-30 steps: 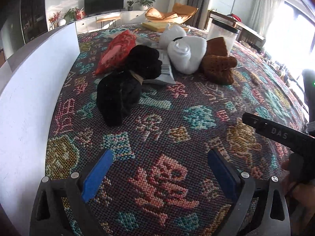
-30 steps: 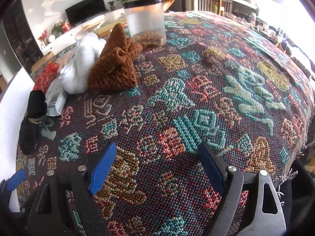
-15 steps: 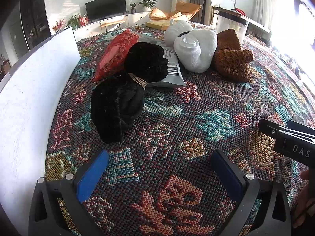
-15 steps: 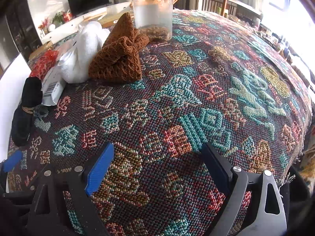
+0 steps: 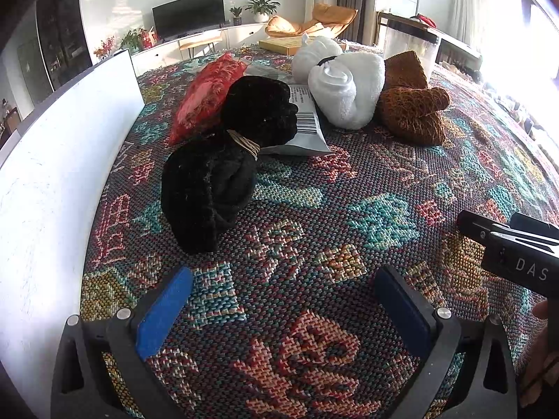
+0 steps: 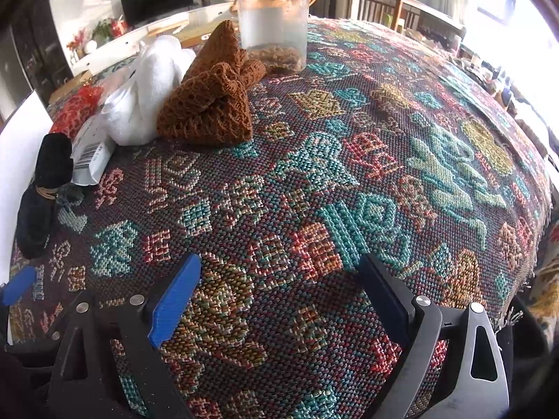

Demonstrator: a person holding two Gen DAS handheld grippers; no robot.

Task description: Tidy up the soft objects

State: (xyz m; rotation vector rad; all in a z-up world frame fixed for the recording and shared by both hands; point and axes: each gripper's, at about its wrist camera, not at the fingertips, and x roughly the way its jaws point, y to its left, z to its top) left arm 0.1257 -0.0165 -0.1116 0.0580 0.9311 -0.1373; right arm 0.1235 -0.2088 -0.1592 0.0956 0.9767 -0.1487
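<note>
A black fluffy bundle [image 5: 223, 171] tied with a cord lies on the patterned tablecloth [image 5: 314, 230], with a red cloth [image 5: 202, 97], a white rolled towel [image 5: 339, 87] and a brown knitted cloth [image 5: 412, 108] behind it. My left gripper [image 5: 283, 310] is open and empty, just short of the black bundle. My right gripper [image 6: 279, 300] is open and empty over bare cloth; its body shows in the left wrist view [image 5: 513, 251]. The brown cloth [image 6: 213, 104], white towel [image 6: 146, 94] and black bundle [image 6: 42, 192] lie ahead to its left.
A white board [image 5: 52, 174] stands along the table's left edge. A grey labelled packet [image 5: 304, 129] lies under the black bundle. A clear jar with a black lid [image 6: 276, 28] stands behind the brown cloth. The table edge [image 6: 524, 262] drops off at the right.
My left gripper has moved forward toward the black bundle, which now looks closer. My right gripper has also moved forward a little. Both stay open.
</note>
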